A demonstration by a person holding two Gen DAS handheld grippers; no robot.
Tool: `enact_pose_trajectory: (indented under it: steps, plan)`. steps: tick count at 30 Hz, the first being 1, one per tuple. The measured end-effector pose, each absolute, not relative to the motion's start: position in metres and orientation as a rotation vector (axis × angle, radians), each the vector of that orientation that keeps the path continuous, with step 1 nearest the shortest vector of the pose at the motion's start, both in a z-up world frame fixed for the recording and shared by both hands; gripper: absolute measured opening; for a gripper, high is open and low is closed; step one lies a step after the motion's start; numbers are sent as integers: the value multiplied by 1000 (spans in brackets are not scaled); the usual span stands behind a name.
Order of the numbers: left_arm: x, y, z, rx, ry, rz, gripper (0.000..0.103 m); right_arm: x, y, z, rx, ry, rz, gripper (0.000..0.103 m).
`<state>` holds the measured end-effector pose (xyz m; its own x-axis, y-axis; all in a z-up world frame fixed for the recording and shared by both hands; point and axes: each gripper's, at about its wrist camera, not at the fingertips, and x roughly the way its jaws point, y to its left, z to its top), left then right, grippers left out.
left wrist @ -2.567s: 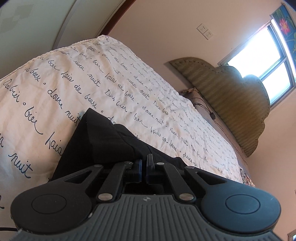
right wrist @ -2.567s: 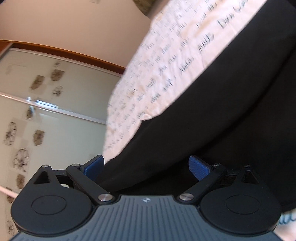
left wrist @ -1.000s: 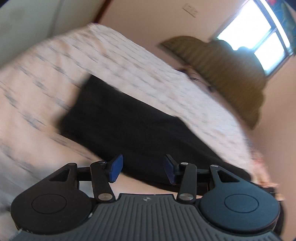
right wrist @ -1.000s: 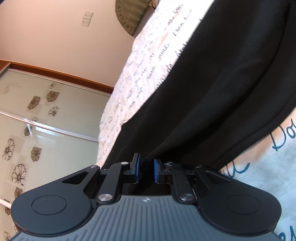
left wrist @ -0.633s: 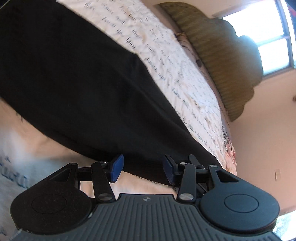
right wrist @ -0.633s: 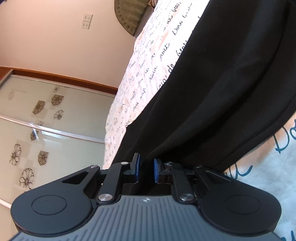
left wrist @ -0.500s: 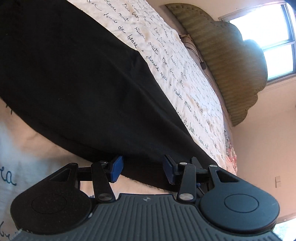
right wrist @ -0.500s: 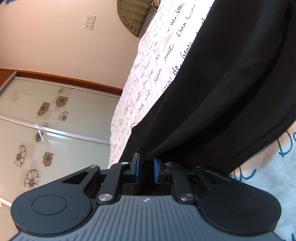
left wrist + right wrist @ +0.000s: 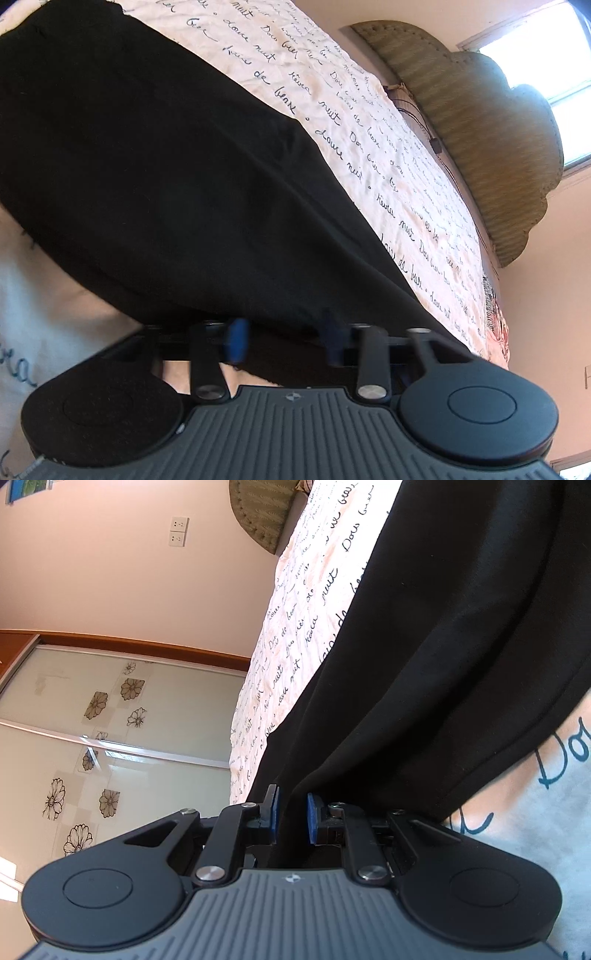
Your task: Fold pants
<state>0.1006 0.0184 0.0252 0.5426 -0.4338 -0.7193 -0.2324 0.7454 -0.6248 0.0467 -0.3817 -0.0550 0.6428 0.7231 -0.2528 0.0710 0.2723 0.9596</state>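
Black pants (image 9: pixel 166 166) lie stretched across a white bed cover (image 9: pixel 369 129) printed with dark script. My left gripper (image 9: pixel 284 339) sits low at the pants' near edge. Its blue pads (image 9: pixel 236 339) are blurred and still apart; the jaws are closing with the fabric edge between them. In the right wrist view the pants (image 9: pixel 443 664) run up and to the right over the cover (image 9: pixel 303 627). My right gripper (image 9: pixel 291 818) is shut on a fold of that black fabric, which is pinched between its blue pads (image 9: pixel 313 821).
A padded olive headboard (image 9: pixel 480 129) stands at the far end of the bed under a bright window (image 9: pixel 546 55). A dark cable (image 9: pixel 436 142) lies beside the headboard. Sliding wardrobe doors with flower prints (image 9: pixel 110 738) and wall sockets (image 9: pixel 178 531) are beyond the bed's other side.
The left gripper let go of the pants, swung down to their near edge and now starts closing. The right gripper, open at first, has stayed shut on the fabric, hardly moving.
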Motion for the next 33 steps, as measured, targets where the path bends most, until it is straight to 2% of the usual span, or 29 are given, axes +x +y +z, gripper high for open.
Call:
enact_pose_trajectory:
  steps: [1, 3, 9, 13, 14, 15, 26, 31, 33]
  plan:
    - [103, 18, 23, -750, 1032, -140, 10, 46, -381, -55, 1236, 790, 503, 15]
    - [104, 19, 20, -760, 1047, -130, 1, 47, -380, -54, 1237, 805, 498, 15]
    - [88, 34, 30, -771, 1040, -196, 1, 49, -376, -51, 1229, 860, 471, 18]
    - [85, 38, 39, -760, 1017, -235, 1, 53, -373, -55, 1278, 854, 477, 41]
    - [85, 38, 40, -751, 1010, -240, 1, 54, -373, -56, 1293, 846, 477, 51]
    - [85, 38, 41, -743, 1005, -241, 1, 54, -374, -56, 1303, 829, 479, 52]
    - [86, 30, 30, -714, 1045, -247, 1, 13, -482, -65, 1586, 385, 285, 54]
    - [87, 28, 28, -688, 1057, -235, 1, -3, -506, -65, 1586, 246, 221, 54]
    - [87, 27, 26, -685, 1064, -228, 1, -3, -506, -65, 1576, 283, 178, 59]
